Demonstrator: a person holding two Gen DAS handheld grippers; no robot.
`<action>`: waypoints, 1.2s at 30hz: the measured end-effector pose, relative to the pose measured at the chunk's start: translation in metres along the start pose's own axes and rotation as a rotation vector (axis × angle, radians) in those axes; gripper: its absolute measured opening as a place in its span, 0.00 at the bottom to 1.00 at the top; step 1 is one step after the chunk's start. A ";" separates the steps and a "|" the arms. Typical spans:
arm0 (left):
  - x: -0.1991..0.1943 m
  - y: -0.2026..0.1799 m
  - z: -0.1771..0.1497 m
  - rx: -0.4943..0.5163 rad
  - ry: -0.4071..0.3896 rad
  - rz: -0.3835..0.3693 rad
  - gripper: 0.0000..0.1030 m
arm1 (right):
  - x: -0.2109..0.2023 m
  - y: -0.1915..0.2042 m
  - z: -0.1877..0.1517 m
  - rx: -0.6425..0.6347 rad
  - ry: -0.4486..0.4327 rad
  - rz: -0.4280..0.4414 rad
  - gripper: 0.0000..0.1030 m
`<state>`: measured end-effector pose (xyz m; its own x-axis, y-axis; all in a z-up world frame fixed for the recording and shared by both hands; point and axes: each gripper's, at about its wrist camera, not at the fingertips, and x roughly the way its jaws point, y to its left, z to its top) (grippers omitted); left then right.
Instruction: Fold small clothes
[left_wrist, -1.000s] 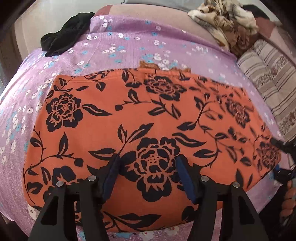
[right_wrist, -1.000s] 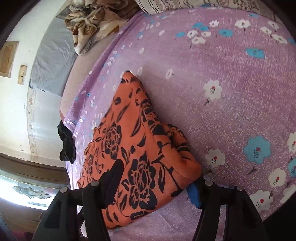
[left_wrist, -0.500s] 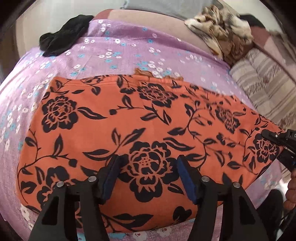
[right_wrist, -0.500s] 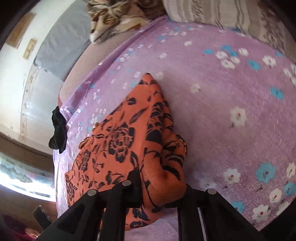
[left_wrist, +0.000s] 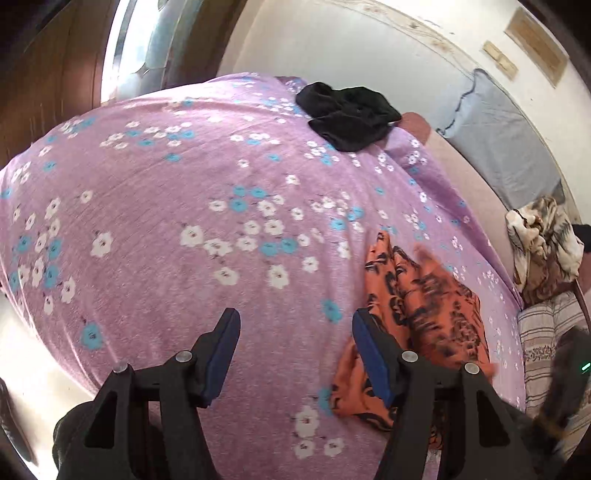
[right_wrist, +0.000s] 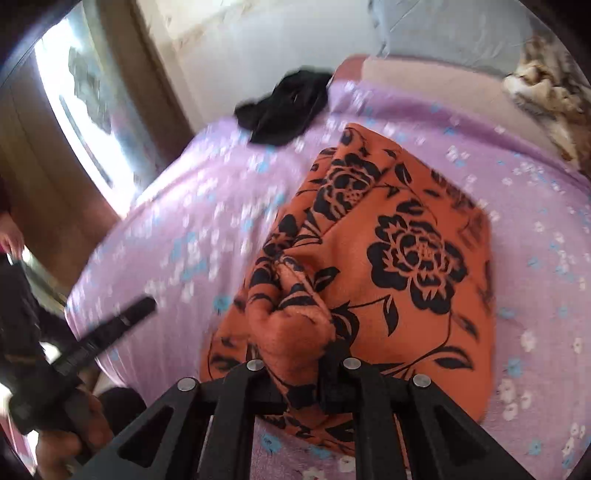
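An orange garment with black flowers lies doubled over on the purple flowered bedsheet. My right gripper pinches a bunched end of it; the cloth fills the gap between the jaws, which are opening slightly. In the left wrist view the same garment is blurred, just right of my left gripper. That gripper stands open over bare sheet with nothing between its blue pads. It also shows in the right wrist view at the left edge, with a person's hand gripping its handle.
A black garment lies crumpled at the bed's far corner. A brown patterned blanket and a striped cushion sit at the right. A bright window and wooden frame stand beyond the bed's left edge.
My right gripper shut on the garment's end and swept it across, folding the cloth over itself. My left gripper swung left off the garment and now hangs over bare sheet, still open.
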<state>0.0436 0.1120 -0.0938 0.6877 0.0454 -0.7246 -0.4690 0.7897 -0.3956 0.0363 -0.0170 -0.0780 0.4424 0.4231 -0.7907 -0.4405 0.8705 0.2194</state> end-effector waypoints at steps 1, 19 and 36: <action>0.001 0.004 -0.001 -0.010 0.010 -0.004 0.62 | 0.025 0.006 -0.011 -0.018 0.052 0.012 0.21; 0.038 -0.111 -0.051 0.263 0.314 -0.294 0.61 | -0.063 -0.101 -0.065 0.326 -0.148 0.175 0.85; 0.045 -0.110 -0.040 0.365 0.276 -0.125 0.08 | -0.061 -0.110 -0.049 0.331 -0.165 0.221 0.85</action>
<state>0.1042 0.0025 -0.1059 0.5305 -0.1891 -0.8263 -0.1320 0.9445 -0.3009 0.0197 -0.1508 -0.0819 0.4966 0.6196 -0.6079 -0.2760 0.7767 0.5662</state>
